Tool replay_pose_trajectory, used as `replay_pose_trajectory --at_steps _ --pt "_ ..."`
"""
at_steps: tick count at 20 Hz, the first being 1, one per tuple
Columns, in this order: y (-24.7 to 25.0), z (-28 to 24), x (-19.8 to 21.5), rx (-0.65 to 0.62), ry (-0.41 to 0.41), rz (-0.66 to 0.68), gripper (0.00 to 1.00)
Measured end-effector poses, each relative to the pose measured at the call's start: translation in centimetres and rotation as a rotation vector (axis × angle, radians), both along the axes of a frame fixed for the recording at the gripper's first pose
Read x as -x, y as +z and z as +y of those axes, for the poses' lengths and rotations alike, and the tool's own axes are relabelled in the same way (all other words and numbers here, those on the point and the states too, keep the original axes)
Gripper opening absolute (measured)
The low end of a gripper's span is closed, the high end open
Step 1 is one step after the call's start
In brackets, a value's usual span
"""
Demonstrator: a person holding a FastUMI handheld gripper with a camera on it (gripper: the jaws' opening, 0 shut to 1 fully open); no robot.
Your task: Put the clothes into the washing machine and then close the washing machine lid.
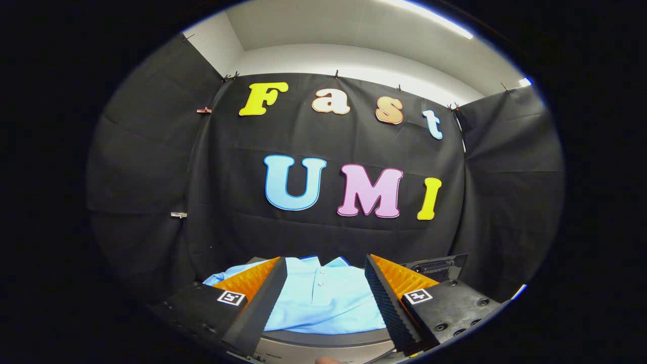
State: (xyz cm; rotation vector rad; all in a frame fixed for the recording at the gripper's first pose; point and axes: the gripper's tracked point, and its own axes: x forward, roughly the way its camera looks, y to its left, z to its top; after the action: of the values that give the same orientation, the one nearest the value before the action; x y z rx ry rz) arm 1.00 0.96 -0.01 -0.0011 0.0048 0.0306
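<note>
Clothes, a light blue buttoned shirt (pixel 323 298), lay folded on a grey rounded surface (pixel 323 339) as I looked along the gripper (pixel 326 288). Its fingers stood wide apart, clamped on nothing, the shirt showing between them and just ahead. A dark panel (pixel 437 267) sat beyond the right finger, against the booth's black cloth wall (pixel 323 232).

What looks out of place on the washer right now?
Nothing stands out. The light blue shirt lies folded on the grey surface, not yet inside the machine, and the open gripper hovers with its fingers either side of it.
</note>
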Motion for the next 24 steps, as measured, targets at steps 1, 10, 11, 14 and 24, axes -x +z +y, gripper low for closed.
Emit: replay_pose_trajectory --at_steps 1,10,11,14,24 --pt "-0.2 0.0 -0.2 0.004 0.003 0.007 0.98" --pt "-1.0 0.1 -3.2 0.002 0.013 0.087 0.98" --pt "-0.9 0.1 -3.6 -0.002 0.012 0.088 0.98" --pt "-1.5 0.4 -5.1 0.004 0.019 0.117 0.98" --pt "-9.8 0.3 -12.8 -0.020 0.050 0.506 0.98"
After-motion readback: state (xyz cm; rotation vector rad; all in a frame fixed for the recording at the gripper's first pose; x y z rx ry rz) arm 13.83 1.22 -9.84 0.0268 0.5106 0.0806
